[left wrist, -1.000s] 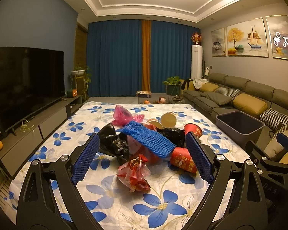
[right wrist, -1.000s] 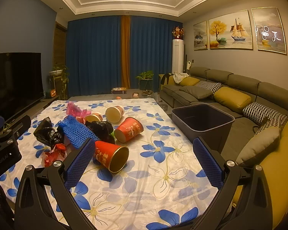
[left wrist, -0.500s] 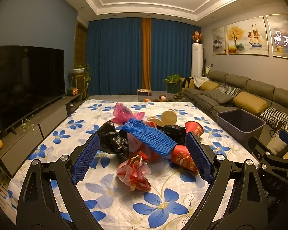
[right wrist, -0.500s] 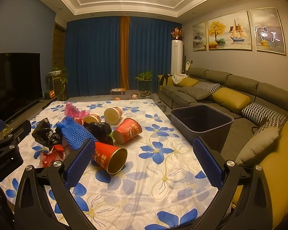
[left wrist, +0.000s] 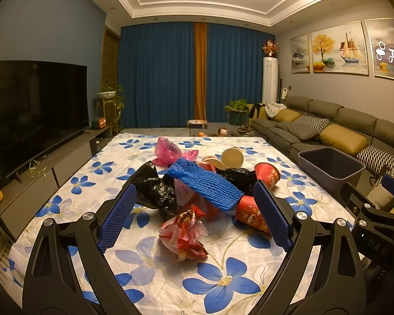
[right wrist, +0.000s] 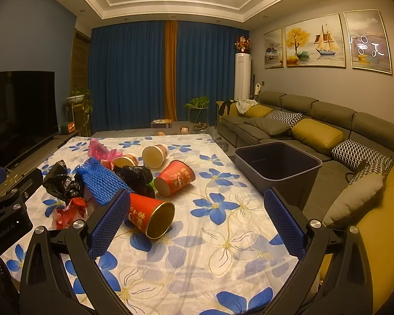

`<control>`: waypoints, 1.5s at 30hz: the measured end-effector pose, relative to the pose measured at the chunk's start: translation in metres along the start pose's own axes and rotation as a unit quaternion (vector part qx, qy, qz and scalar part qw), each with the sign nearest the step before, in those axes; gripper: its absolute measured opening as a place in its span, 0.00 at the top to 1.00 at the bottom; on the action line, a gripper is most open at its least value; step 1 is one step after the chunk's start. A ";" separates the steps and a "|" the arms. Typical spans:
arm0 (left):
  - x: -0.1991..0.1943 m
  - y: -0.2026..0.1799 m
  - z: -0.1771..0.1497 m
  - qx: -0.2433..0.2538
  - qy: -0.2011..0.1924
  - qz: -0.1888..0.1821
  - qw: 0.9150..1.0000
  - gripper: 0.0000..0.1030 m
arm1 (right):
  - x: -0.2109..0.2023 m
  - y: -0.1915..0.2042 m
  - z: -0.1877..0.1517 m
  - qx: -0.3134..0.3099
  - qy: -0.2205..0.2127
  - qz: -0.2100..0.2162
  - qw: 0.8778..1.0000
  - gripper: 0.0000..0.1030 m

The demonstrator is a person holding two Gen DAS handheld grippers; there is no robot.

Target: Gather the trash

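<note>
Trash is piled on a table under a blue-flowered cloth (left wrist: 223, 283). A crumpled red wrapper (left wrist: 182, 232) lies nearest my open left gripper (left wrist: 194, 218), just beyond its fingertips. Behind it sit a blue foam net (left wrist: 205, 183), black bags (left wrist: 155, 189), a pink bag (left wrist: 168, 151) and red paper cups (left wrist: 249, 214). In the right wrist view my right gripper (right wrist: 197, 223) is open, with a red cup (right wrist: 149, 216) on its side by the left finger. A second red cup (right wrist: 174, 177) and two tan cups (right wrist: 155, 155) lie farther back. The dark bin (right wrist: 278, 168) stands at the table's right edge.
A grey sofa (right wrist: 315, 128) with yellow and patterned cushions runs along the right wall. A television (left wrist: 36, 110) on a low cabinet (left wrist: 47, 173) lines the left. Blue curtains (left wrist: 170, 76), plants and small items on the floor are at the far end.
Both grippers have shifted only slightly, the views tilting a little; the trash pile has not moved and both grippers stay open.
</note>
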State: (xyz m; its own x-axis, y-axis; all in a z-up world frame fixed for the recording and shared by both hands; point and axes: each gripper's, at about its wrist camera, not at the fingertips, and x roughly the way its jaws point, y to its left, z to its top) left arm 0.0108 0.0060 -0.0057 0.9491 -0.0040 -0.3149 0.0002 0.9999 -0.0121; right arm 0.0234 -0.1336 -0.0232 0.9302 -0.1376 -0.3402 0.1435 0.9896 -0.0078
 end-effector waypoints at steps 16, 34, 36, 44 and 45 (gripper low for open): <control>0.007 0.004 -0.003 -0.002 0.004 0.003 1.000 0.13 | 0.010 0.003 0.002 0.004 0.002 0.000 1.000 0.05; 0.030 0.039 -0.031 -0.005 0.010 -0.003 1.000 0.13 | 0.038 0.028 -0.007 -0.005 0.008 0.037 0.999 0.11; 0.038 0.035 -0.036 0.001 0.021 -0.008 1.000 0.13 | 0.044 0.034 -0.009 -0.009 0.014 0.044 0.999 0.11; 0.088 0.024 -0.049 0.027 0.086 -0.012 0.996 0.35 | 0.060 0.047 -0.010 -0.022 0.023 0.065 0.997 0.13; 0.094 0.024 -0.051 0.029 0.098 -0.013 0.995 0.40 | 0.061 0.049 -0.010 -0.023 0.023 0.067 0.997 0.13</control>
State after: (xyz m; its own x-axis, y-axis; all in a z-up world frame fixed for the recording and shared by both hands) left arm 0.0838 0.0291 -0.0843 0.8692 -0.0264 -0.4937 0.0471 0.9985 0.0296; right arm 0.0838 -0.0935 -0.0537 0.9232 -0.0022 -0.3843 0.0012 1.0000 -0.0027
